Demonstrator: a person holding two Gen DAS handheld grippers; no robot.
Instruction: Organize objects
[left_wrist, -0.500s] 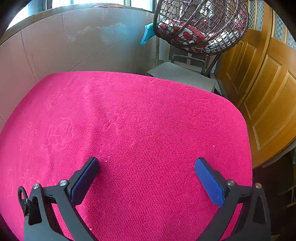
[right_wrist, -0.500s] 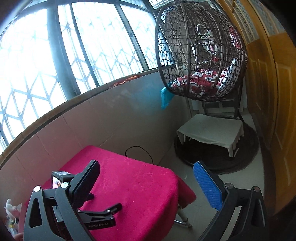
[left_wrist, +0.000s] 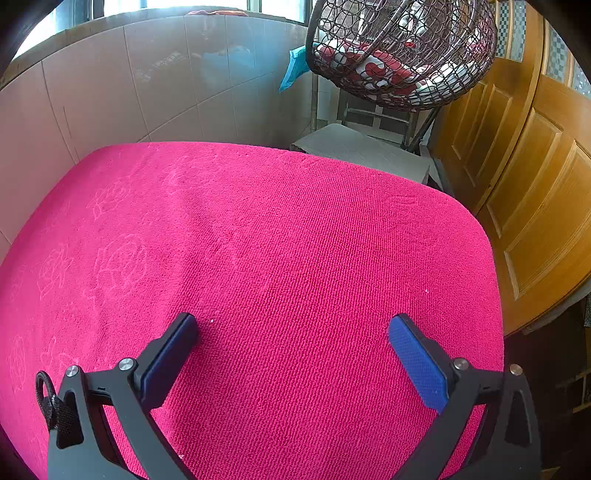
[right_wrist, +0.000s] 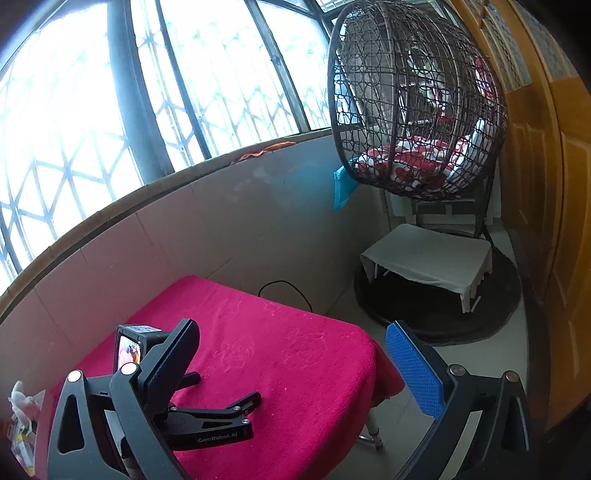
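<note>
The left gripper (left_wrist: 291, 326) is held low over the worktop covered in looped magenta terry cloth (left_wrist: 295, 240), its blue-padded fingers (left_wrist: 415, 363) spread wide and empty. The right gripper (right_wrist: 291, 341) is likewise spread wide, empty. Small packaged objects (right_wrist: 20, 417) are glimpsed at the worktop's left edge. Beyond, a dark woven wicker egg chair (right_wrist: 417, 99) is seen.

Left gripper (left_wrist: 291, 325) low, jaws spread wide, right gripper (right_wrist: 291, 332) raised, jaws spread wide

A wicker hanging chair (right_wrist: 417, 99) hangs above a cloth-covered stool (right_wrist: 430, 258).
</note>
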